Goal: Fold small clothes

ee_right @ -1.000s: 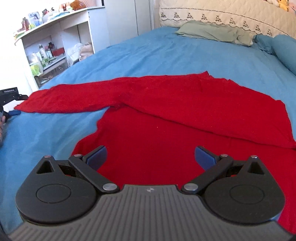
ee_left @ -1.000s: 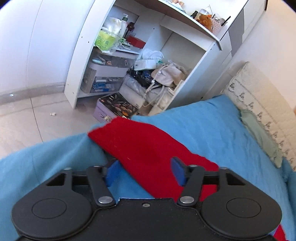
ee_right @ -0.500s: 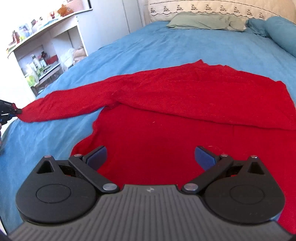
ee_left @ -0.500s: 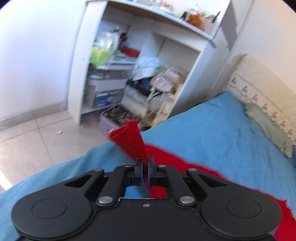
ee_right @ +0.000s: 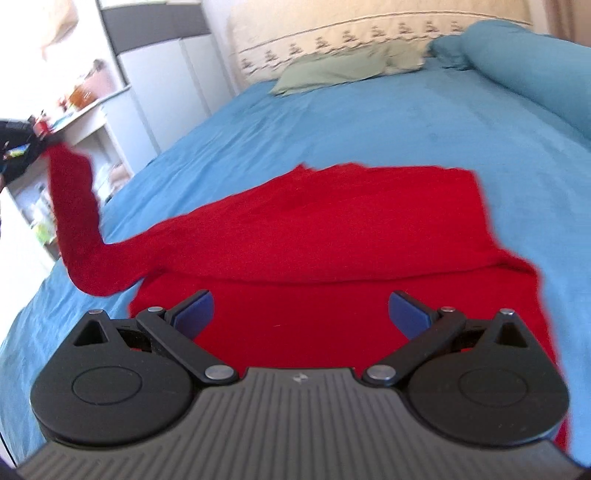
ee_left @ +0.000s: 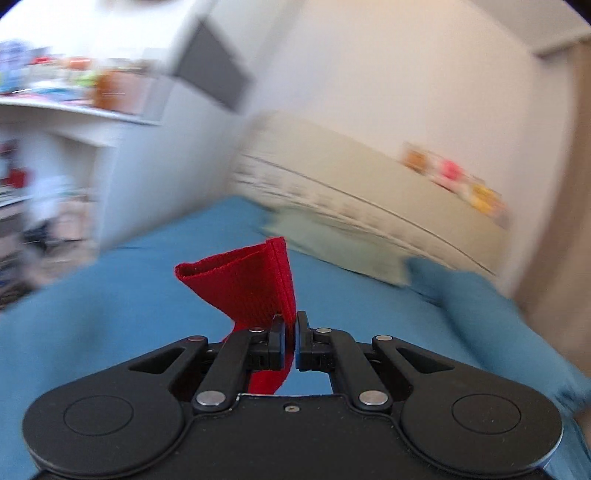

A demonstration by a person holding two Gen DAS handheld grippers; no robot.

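Red knit long-sleeved top [ee_right: 332,236] lies spread across the blue bedspread [ee_right: 369,122], body flat and folded once along a crease that runs side to side ahead of the right gripper [ee_right: 301,314]. Right gripper's jaws stand wide apart, blue pads on either side, nothing pressed between them; the near part of the garment's body lies below and between them, and whether the pads touch the cloth cannot be told. One sleeve [ee_right: 74,206] leaves the body at the left, runs along the bedspread, then rises clear of the bed toward the upper left edge of the right wrist view, where its end is pinched in the left gripper [ee_right: 44,134], seen there only as a dark blurred shape. In the left wrist view the left gripper [ee_left: 290,334] has its jaws closed on the red ribbed sleeve cuff [ee_left: 251,284]: the cloth passes between the two pads, the open cuff end stands up and fans left above the fingertips, and a strip of the sleeve hangs down below them. Cuff is held above the bedspread, apart from it. Background of the left wrist view is smeared by blur. Recognisable beyond: pale green pillow [ee_right: 328,70] at the head of the bed, cream embroidered headboard cover [ee_right: 369,33], rolled blue bolster [ee_right: 524,70] at right, white shelf unit [ee_right: 85,122] with blurred clutter at left.
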